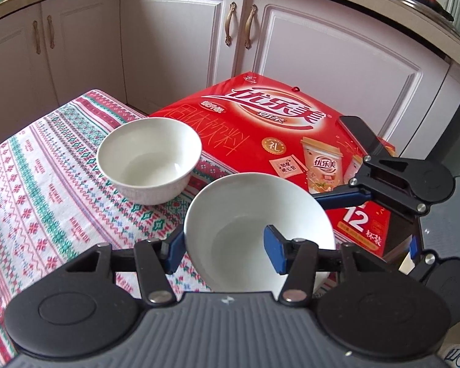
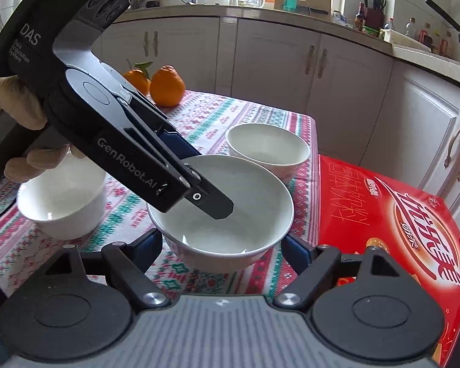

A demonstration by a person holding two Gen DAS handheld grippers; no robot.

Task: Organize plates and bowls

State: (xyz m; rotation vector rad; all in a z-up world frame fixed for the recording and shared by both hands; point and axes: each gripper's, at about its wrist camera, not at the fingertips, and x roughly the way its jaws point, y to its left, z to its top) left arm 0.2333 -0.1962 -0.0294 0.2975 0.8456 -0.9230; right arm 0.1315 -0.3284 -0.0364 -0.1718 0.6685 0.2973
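Patterned tablecloth [image 1: 40, 178] underneath, and the left gripper [image 1: 224, 247] pinches the near bowl [image 1: 254, 214] by its rim, one finger inside, right gripper [image 2: 224, 245] wide open around it, so lift level and nest it squarely into the far bowl [image 1: 148, 159].

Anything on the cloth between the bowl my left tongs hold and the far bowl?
Nothing: the left wrist view shows only bare patterned tablecloth between the held bowl in the left tongs and the far bowl.
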